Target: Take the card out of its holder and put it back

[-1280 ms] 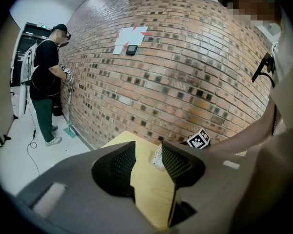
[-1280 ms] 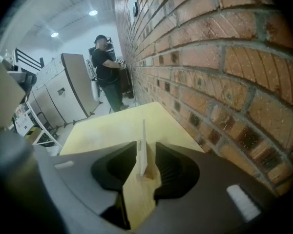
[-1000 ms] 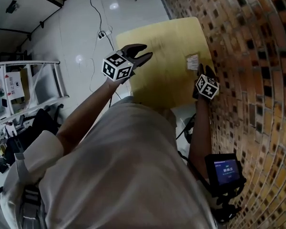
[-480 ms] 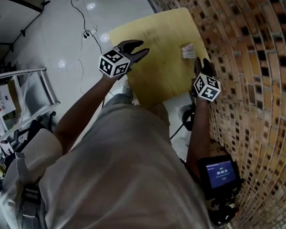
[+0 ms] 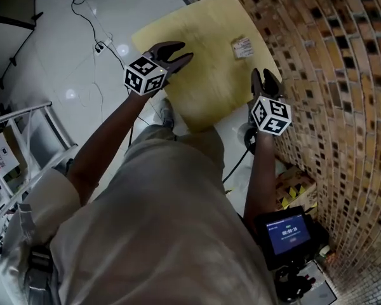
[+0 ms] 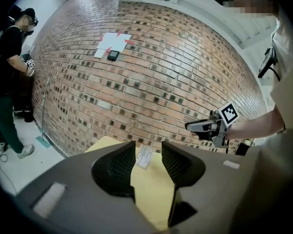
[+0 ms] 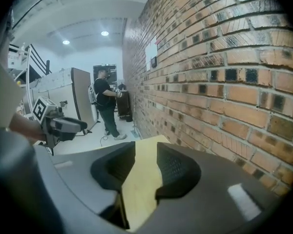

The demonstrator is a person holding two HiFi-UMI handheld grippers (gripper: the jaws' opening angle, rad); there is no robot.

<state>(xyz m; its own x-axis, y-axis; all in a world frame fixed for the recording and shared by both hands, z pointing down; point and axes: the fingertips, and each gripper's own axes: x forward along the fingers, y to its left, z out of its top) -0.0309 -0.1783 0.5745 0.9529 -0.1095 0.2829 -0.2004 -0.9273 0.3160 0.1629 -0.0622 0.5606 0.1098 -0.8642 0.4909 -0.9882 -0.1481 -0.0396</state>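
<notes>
As it lies flat, the card holder (image 5: 242, 47) points lengthwise toward the wall (image 5: 343, 75).

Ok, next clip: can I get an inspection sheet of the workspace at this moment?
Surface: yellow table, set against the brick wall.
Job's things: card holder lies flat on the table near the wall; too small to tell whether the card is inside.
Clutter: nothing seen.
Grippers: left hand-held gripper open and empty over the table's left part; right hand-held gripper open, jaws just closing slightly, nothing between them, short of the card holder.
Cables: white cable on the floor; dark cable below the table's near edge.
Surroundings: another person stands by the wall; rack at left.
</notes>
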